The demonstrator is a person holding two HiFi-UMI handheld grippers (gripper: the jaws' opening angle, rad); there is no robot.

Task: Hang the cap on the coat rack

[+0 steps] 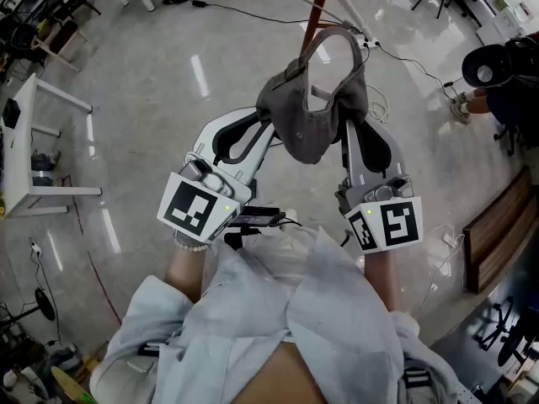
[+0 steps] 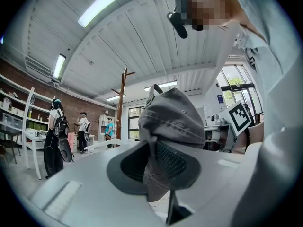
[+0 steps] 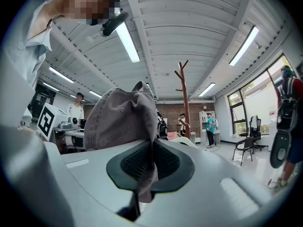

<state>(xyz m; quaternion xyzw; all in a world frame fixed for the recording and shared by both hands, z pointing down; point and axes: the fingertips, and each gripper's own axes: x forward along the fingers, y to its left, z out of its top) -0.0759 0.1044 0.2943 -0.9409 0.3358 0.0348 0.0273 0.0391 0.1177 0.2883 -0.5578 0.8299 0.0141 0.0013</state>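
A grey cap [image 1: 313, 112] hangs between both grippers, raised in front of me. My left gripper [image 1: 271, 129] is shut on the cap's left edge, where the fabric [image 2: 163, 141] is pinched between the jaws. On the other side my right gripper [image 1: 347, 124] is shut on the right edge, cloth [image 3: 125, 126] bunched in its jaws. The cap's back strap [image 1: 333, 36] arches up toward the coat rack pole [image 1: 316, 11]. The wooden coat rack [image 3: 183, 96] stands ahead in the right gripper view, and the coat rack [image 2: 123, 98] also shows in the left gripper view.
A white table [image 1: 25, 150] stands at the left. A cable [image 1: 413, 66] runs over the polished floor. A wooden bench [image 1: 497, 230] is at the right, near a seated person [image 1: 497, 78]. People [image 2: 57, 131] stand in the room's background.
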